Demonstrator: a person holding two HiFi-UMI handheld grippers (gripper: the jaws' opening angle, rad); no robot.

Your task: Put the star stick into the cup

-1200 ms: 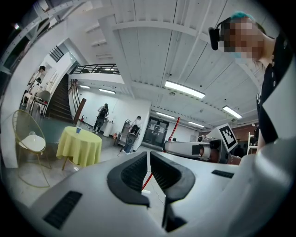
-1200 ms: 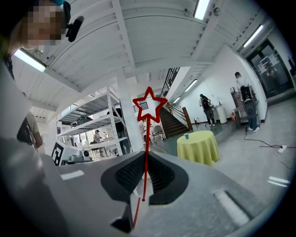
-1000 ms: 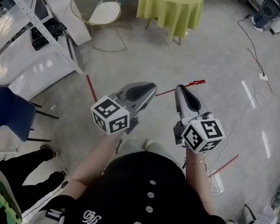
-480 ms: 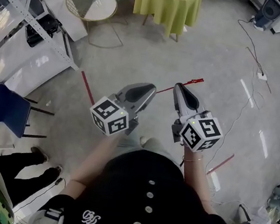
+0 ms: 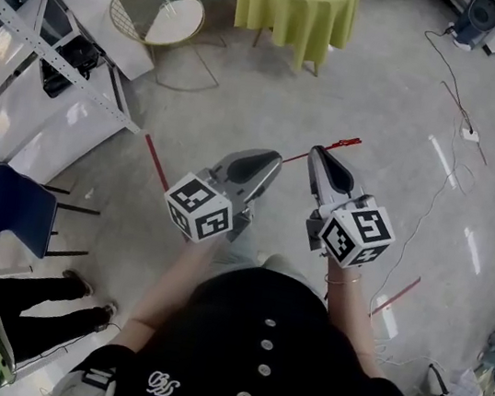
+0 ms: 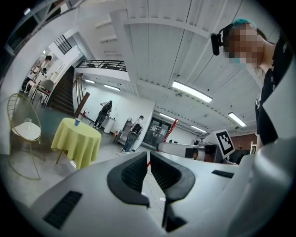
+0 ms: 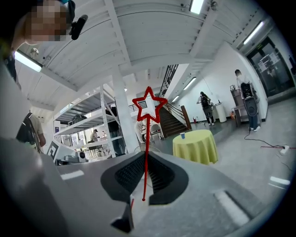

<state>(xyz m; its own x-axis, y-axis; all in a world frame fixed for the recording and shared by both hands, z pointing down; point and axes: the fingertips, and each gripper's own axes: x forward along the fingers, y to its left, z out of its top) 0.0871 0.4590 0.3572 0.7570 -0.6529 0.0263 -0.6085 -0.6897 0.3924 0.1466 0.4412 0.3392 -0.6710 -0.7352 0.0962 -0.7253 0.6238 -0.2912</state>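
My right gripper [image 5: 318,154] is shut on the red star stick [image 5: 335,147], which crosses its tips in the head view. In the right gripper view the thin stick rises upright from between the pads [image 7: 134,173] to its outlined star [image 7: 149,105]. The small blue cup [image 7: 182,135] stands on a round table with a yellow cloth [image 5: 297,4], far ahead across the floor. My left gripper [image 5: 272,159] is held beside the right one, shut with nothing between its jaws. The left gripper view also shows the cup [image 6: 77,122] on the table.
A gold wire chair [image 5: 155,15] stands left of the table, with white metal racks [image 5: 50,31] further left. A blue chair [image 5: 5,196] and a person's legs [image 5: 37,294] are at the lower left. Cables [image 5: 459,95] and red tape strips [image 5: 156,159] lie on the floor. People stand far off.
The floor and table have slid a little in the head view as I move. Both grippers keep the same pose and the stick stays gripped. The legs at the lower left have shifted.
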